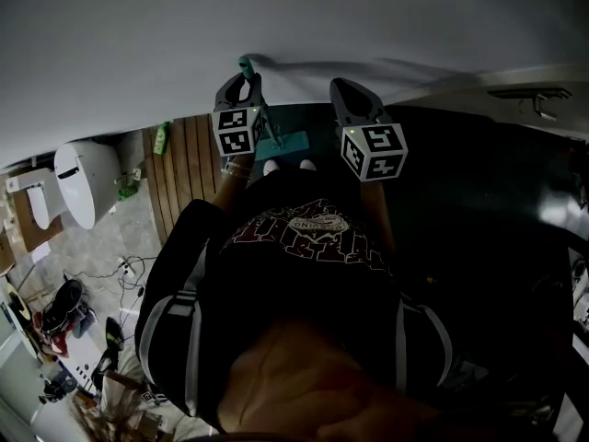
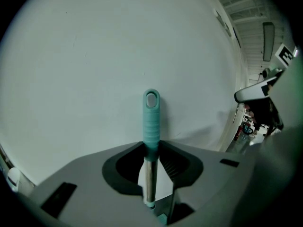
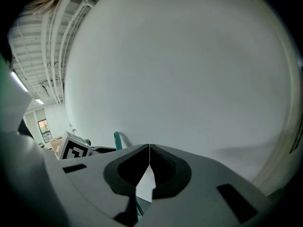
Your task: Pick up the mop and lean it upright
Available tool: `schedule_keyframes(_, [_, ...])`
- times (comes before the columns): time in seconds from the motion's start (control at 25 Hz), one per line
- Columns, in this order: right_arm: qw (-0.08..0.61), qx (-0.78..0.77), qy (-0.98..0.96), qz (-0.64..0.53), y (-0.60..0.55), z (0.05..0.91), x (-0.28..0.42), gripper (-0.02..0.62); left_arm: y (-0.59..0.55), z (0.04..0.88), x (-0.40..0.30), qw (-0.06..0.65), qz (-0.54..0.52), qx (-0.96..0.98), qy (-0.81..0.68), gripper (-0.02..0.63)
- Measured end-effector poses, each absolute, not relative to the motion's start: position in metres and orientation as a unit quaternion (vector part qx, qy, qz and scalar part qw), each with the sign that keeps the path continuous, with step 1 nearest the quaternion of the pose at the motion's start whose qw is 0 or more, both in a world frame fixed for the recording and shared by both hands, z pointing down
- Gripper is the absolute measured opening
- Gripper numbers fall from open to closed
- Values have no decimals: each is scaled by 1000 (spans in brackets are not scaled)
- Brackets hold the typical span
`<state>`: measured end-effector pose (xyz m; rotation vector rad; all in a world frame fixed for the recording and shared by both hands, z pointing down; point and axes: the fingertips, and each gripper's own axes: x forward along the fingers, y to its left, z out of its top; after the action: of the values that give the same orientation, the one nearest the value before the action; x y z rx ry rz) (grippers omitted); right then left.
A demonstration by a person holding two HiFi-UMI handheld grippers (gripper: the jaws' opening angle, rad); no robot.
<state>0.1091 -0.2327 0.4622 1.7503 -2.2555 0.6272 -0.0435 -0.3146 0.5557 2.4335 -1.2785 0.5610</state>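
Far left: a white fixture (image 1: 78,180) and loose cables (image 1: 124,267) crowd the pale floor, with a wooden slatted strip (image 1: 184,168) beside them. The left gripper (image 1: 244,83) is clamped on the mop (image 2: 151,126) just below its teal grip. The shaft stands upright, close to the white wall (image 1: 276,26); contact there cannot be determined. The mop head (image 1: 287,142) is down on the floor. The right gripper (image 1: 345,88), just beside, has its jaws pressed together, holding nothing. Right of it lies open dark floor (image 1: 479,182).
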Motion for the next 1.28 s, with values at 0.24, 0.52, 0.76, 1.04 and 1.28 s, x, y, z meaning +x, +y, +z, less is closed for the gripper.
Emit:
schedule_keyframes(0.24, [109,598,-765,213,-234,461,112,19,-315,559,-43,171,200,854,-449,147])
schedule_keyframes(0.52, [111,593,-769,214,-237,460,106,18,-310,570,-46,176,224,850,-442,149])
schedule_keyframes(0.76, [111,587,-773,213,-237,461,105,18,-294,569,-49,185,220,848,-445,149])
schedule_keyframes(1.04, [109,569,-788,208,-239,461,91,18,-278,553,-54,189,196,849,-453,147])
schedule_keyframes(1.28, [106,553,-801,202,-237,458,80,18,-268,523,-59,184,162,851,-465,138])
